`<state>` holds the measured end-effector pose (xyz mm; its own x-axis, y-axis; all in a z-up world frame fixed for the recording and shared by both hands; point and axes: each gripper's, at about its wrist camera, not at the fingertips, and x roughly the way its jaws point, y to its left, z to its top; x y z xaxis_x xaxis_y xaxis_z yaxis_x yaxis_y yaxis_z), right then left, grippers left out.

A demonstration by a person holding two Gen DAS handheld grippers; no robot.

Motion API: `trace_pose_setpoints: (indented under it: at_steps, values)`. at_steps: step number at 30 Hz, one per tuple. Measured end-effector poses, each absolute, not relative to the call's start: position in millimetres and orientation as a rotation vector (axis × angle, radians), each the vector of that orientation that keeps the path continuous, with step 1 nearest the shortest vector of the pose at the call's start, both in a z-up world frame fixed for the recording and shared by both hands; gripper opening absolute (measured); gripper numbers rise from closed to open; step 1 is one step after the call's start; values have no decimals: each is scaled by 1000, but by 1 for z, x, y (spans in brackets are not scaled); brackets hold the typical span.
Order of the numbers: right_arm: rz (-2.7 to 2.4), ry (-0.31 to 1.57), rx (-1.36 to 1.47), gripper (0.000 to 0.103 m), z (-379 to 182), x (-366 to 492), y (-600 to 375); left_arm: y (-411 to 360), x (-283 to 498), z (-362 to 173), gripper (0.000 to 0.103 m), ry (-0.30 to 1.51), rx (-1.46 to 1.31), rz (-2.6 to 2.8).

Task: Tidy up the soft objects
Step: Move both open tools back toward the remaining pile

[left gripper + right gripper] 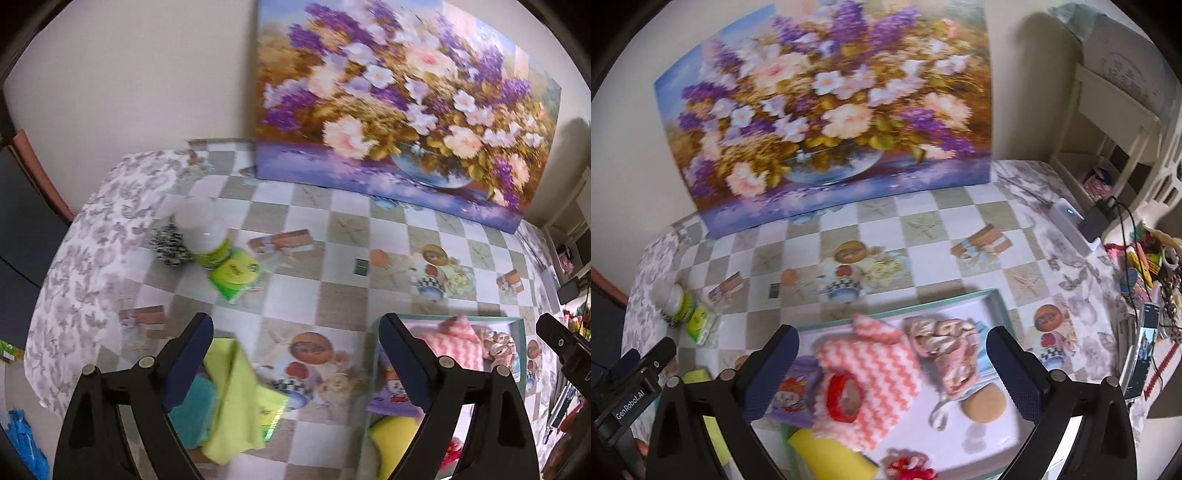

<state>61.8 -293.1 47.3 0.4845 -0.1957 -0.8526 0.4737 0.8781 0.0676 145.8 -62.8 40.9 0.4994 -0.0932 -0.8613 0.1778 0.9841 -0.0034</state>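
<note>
— Where do we stand with the left gripper [295,354]?

— We see its jaws spread wide with nothing between them. Below lie the yellow cloth [236,398] and a teal cloth [194,410] on the checked tablecloth [332,258], left of the tray [519,354].

— And the right gripper [892,363]?

— Wide apart too — empty. We look down through it into the tray [995,295], where the zigzag cloth [882,373] lies in the middle with a red roll [842,397] on it. A pink scrunchie [945,343] sits just right of the cloth, a tan puff [984,404] nearer us, a yellow sponge [827,452] at the near edge and a purple pouch [792,395] at the left.

— Anything else on the table?

— A green bottle [207,236] lying by a green packet [236,275], well apart from the tray, and the flower painting [399,103] against the wall.
</note>
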Motion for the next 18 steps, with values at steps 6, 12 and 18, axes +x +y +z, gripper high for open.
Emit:
trace_pose_setpoints:
  at_steps: [6,12,18]
  values:
    - [-322,987,297,103,51,71,-254,-23,138,48,92,1004,79,-118]
    - [-233,1031,302,103,39,82,-218,21,139,41,92,1022,17,-57]
    - [-171,1106,237,103,16,97,-178,38,148,24,92,1070,2,-20]
